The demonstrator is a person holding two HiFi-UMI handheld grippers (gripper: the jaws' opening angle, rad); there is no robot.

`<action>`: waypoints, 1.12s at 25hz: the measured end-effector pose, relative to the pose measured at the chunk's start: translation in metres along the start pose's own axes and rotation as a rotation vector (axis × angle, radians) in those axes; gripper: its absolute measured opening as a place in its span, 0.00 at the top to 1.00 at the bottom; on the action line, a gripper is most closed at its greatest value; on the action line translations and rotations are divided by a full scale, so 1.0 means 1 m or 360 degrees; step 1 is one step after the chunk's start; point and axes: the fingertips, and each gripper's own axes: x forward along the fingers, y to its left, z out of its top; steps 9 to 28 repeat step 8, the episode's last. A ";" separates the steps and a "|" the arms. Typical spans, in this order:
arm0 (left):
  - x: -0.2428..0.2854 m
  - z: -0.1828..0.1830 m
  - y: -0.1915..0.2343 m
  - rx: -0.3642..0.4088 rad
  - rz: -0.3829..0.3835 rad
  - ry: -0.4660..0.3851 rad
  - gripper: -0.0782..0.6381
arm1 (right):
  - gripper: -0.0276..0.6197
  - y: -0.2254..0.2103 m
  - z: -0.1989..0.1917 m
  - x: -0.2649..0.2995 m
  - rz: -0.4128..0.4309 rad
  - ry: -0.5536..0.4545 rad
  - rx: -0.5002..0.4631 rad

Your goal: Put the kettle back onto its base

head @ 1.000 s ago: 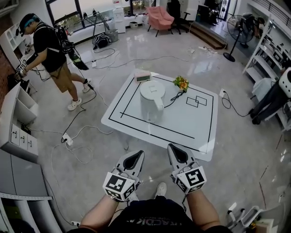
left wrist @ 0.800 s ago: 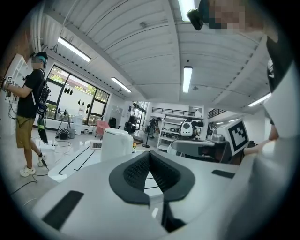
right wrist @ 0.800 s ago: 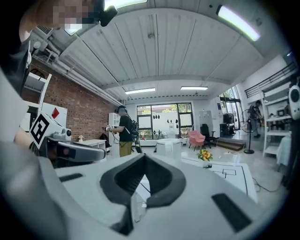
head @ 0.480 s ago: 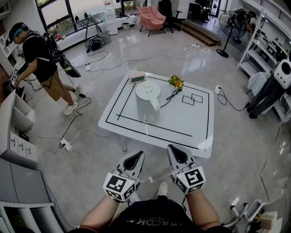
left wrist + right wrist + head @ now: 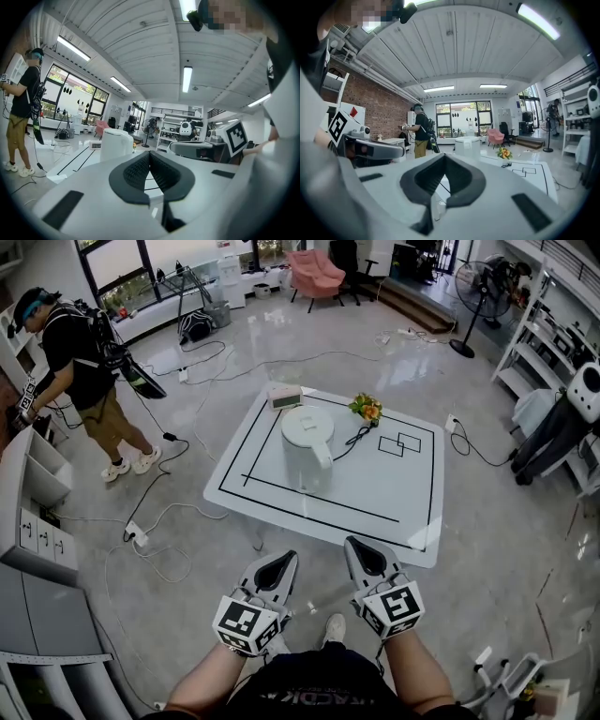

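Observation:
A white kettle (image 5: 307, 448) stands upright on the white table (image 5: 394, 507), left of its middle; a black cord (image 5: 359, 439) runs from its foot toward the flowers. I cannot make out a separate base. Both grippers hover over the floor, short of the table's near edge and well apart from the kettle. My left gripper (image 5: 279, 562) is shut with nothing in it, and my right gripper (image 5: 362, 552) beside it is also shut and empty. The kettle (image 5: 117, 144) shows far ahead in the left gripper view, and the kettle (image 5: 467, 145) likewise in the right gripper view.
A bunch of orange flowers (image 5: 367, 408) and a small boxy device (image 5: 284, 398) sit at the table's far side. Black tape lines mark the tabletop. Cables (image 5: 159, 521) trail over the floor at left, where a person (image 5: 80, 362) stands by white cabinets (image 5: 37, 521).
The person at the left has stepped further left. The view has shifted slightly. Both grippers have stayed in place and shut.

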 end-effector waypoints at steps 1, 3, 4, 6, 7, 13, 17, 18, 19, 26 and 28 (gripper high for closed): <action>-0.001 0.000 0.001 -0.0003 0.0002 -0.0002 0.88 | 0.95 0.001 0.000 0.000 0.0002 -0.0001 -0.0002; -0.002 0.000 0.001 -0.0011 0.0005 -0.0006 0.88 | 0.95 0.002 0.001 0.001 0.0004 0.0003 -0.0006; -0.003 0.000 0.001 -0.0014 0.0005 -0.0007 0.88 | 0.96 0.003 0.002 0.001 0.0005 0.0002 -0.0008; -0.004 0.000 0.001 -0.0016 0.0003 -0.0009 0.88 | 0.95 0.005 0.003 0.001 0.0009 -0.0005 -0.0009; -0.005 0.000 0.002 -0.0016 0.0002 -0.0009 0.88 | 0.95 0.006 0.004 0.001 0.0011 -0.0008 -0.0009; -0.005 0.000 0.002 -0.0017 0.0001 -0.0010 0.88 | 0.96 0.007 0.004 0.002 0.0012 -0.0010 -0.0009; -0.005 0.000 0.002 -0.0017 0.0001 -0.0010 0.88 | 0.96 0.007 0.004 0.002 0.0012 -0.0010 -0.0009; -0.005 0.000 0.002 -0.0017 0.0001 -0.0010 0.88 | 0.96 0.007 0.004 0.002 0.0012 -0.0010 -0.0009; -0.005 0.000 0.002 -0.0017 0.0001 -0.0010 0.88 | 0.96 0.007 0.004 0.002 0.0012 -0.0010 -0.0009; -0.005 0.000 0.002 -0.0017 0.0001 -0.0010 0.88 | 0.96 0.007 0.004 0.002 0.0012 -0.0010 -0.0009; -0.005 0.000 0.002 -0.0017 0.0001 -0.0010 0.88 | 0.96 0.007 0.004 0.002 0.0012 -0.0010 -0.0009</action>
